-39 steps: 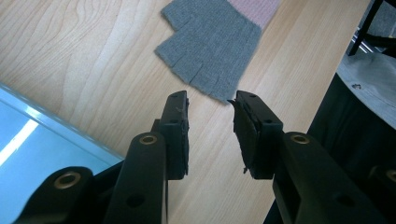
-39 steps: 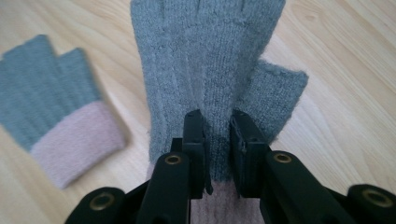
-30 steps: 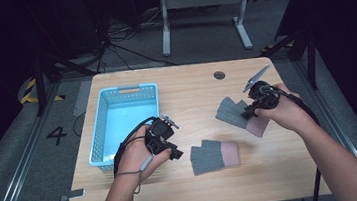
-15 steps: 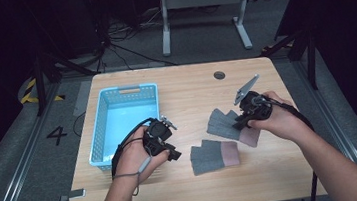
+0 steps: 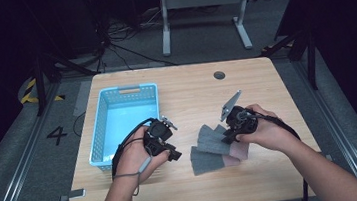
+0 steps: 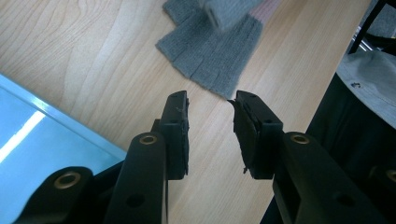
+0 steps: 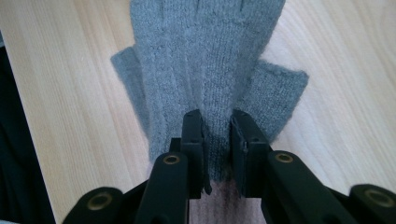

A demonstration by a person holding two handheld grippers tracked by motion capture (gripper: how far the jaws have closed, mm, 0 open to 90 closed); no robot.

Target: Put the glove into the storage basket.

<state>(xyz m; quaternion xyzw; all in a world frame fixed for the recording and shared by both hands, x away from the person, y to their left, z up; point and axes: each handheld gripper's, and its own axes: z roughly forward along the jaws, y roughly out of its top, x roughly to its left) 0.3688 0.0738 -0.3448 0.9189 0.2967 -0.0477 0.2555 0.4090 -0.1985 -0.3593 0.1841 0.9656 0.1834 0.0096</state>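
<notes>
On the pale wooden table (image 5: 284, 170), right of centre near the front edge, lie two grey knitted gloves with pink cuffs, one partly over the other: upper glove (image 5: 214, 138) slanting toward the right hand, lower glove (image 5: 208, 159) flat beneath and in front of it. At the table's left stands a light-blue plastic basket (image 5: 100, 134) with a perforated wall, nothing visible inside.

Right gripper (image 7: 218, 135) down on the upper glove (image 7: 205, 60), jaws astride the knit close to the cuff end and drawn near together, with a fold of grey fabric between them; looks like a grip taking hold, though whether the pads fully pinch cannot be told for sure. Glove's long axis running straight away from these jaws, fingers pointing off toward the far end of the right gripper view, cuff nearest the pads.

Left gripper (image 6: 210, 126) hovering above bare wood just beside the basket, jaws clearly apart and holding nothing. From these jaws the lower glove (image 6: 212, 56) lies ahead and slightly right, fingertips toward them, a short gap of table between.

Right hand (image 5: 265, 132) plainly the nearer one to the gloves; left hand (image 5: 139, 152) apart, between basket and gloves. Likely next: lifting the gripped glove by its cuff end, probably toward the basket at left.
</notes>
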